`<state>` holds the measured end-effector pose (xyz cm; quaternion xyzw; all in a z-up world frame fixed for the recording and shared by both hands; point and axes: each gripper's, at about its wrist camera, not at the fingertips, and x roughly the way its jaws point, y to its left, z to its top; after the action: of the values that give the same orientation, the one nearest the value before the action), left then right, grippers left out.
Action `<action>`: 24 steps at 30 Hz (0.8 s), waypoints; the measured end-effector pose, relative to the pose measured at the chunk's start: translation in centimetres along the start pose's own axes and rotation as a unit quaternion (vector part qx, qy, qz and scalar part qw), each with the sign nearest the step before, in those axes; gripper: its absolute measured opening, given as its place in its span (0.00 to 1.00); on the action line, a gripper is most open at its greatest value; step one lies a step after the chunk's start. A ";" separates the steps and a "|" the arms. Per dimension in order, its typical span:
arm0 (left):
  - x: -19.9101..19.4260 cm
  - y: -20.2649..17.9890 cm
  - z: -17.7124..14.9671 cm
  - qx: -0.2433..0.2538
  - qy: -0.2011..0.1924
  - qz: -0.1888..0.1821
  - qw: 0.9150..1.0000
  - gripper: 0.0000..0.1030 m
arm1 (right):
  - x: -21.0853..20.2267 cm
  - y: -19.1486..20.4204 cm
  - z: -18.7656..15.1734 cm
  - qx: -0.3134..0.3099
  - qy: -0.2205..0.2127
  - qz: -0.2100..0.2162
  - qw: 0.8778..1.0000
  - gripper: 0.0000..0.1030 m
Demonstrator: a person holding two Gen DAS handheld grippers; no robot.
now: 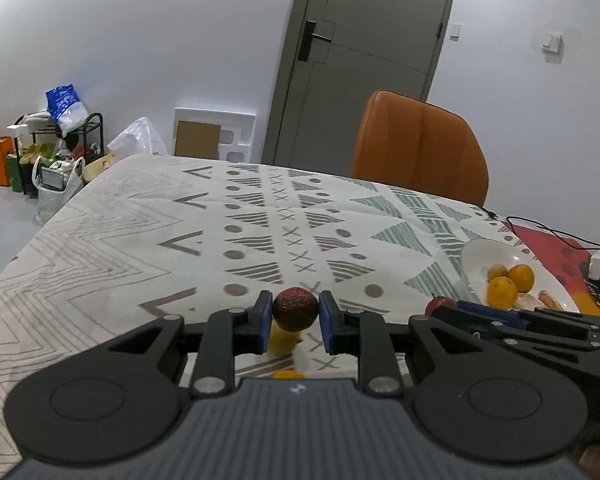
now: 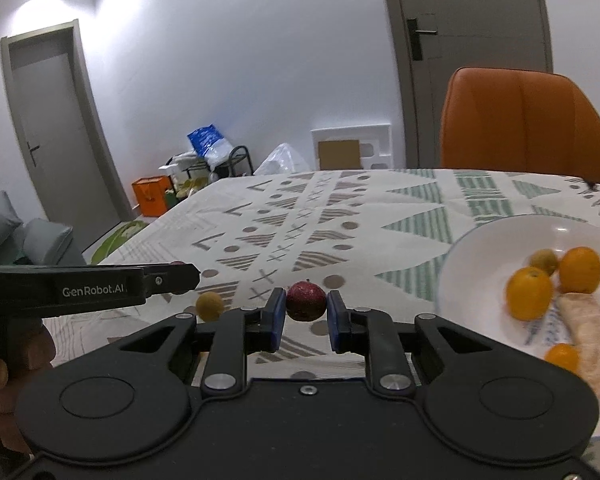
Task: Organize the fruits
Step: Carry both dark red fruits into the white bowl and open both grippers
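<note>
In my left claw (image 1: 295, 314) I am pinching a dark, rough-skinned fruit (image 1: 295, 309), pads squeezing its widest part just above the tablecloth (image 1: 140, 240). In my right claw (image 2: 306, 307) I am clamping a red fruit (image 2: 306, 301) the same way, while a small yellow fruit (image 2: 209, 305) is lying on the cloth to its left. The plate (image 2: 496, 236) on the right is already holding oranges (image 2: 529, 293). Both fruits are probably light, round and firm (likely to roll or slip), so I am holding them across the middle.
</note>
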<state>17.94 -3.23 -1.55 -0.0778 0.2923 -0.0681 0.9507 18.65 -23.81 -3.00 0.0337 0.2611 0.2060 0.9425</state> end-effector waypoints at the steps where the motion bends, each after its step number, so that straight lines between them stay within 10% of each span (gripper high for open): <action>1: 0.0 -0.4 0.0 0.003 0.000 -0.002 1.000 0.23 | -0.2 -0.3 0.0 0.002 -0.002 -0.002 1.000 0.20; 24: 0.4 -7.4 0.2 0.051 -0.002 -0.038 0.998 0.23 | -4.8 -6.1 -0.8 0.043 -0.034 -0.057 0.997 0.20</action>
<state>17.77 -10.48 -0.20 -0.0401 0.2829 -0.1187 0.9509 16.79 -31.37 -2.49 0.0663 0.2393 0.1388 0.9587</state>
